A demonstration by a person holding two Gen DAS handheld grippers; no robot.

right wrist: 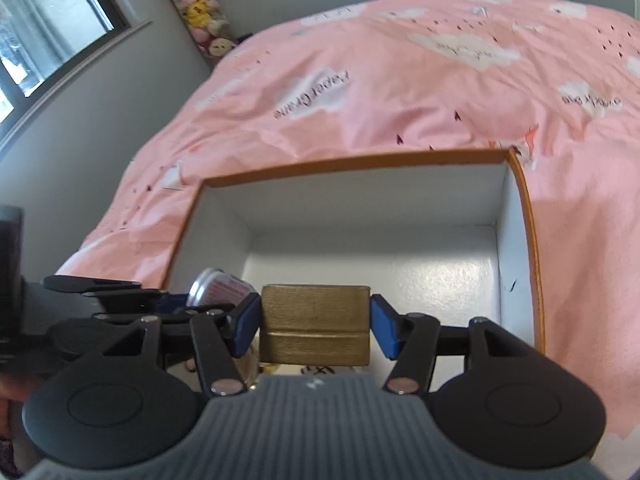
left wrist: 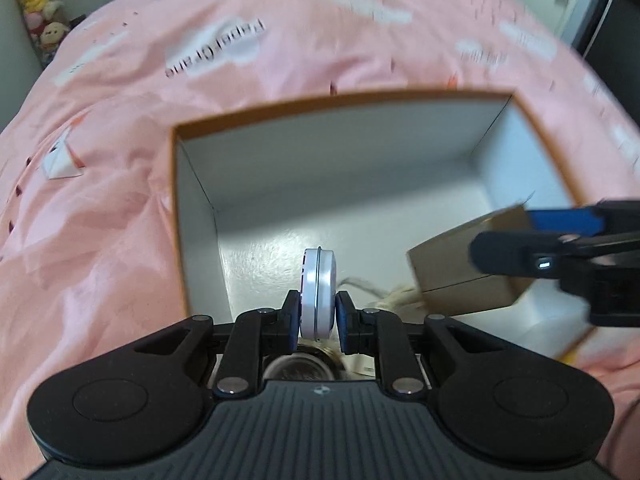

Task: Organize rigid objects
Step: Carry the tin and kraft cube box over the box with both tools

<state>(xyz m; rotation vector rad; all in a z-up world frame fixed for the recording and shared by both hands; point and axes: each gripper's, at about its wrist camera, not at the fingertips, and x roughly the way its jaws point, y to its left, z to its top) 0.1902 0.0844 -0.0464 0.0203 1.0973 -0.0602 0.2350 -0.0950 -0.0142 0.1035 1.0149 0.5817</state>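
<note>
The left hand-held gripper [left wrist: 318, 314] squeezes a round tin [left wrist: 318, 292] over the big box [left wrist: 360, 100] — the right hand-held gripper [right wrist: 315, 322] grips a gold box [right wrist: 315, 322]; only its view shows a window [right wrist: 48, 12].

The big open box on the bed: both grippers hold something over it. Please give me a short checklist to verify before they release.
1. Left gripper grips the round white tin: ok, pads press both flat sides.
2. Right gripper grips the small gold box: ok.
3. Both items are over the big open box, inside its rim: ok.
4. Box floor under the tin is free: ok, bare white floor ahead.
5. Grippers are clear of each other: cannot tell, they are very close.
6. String beside the tin is free of the fingers: cannot tell.
</note>
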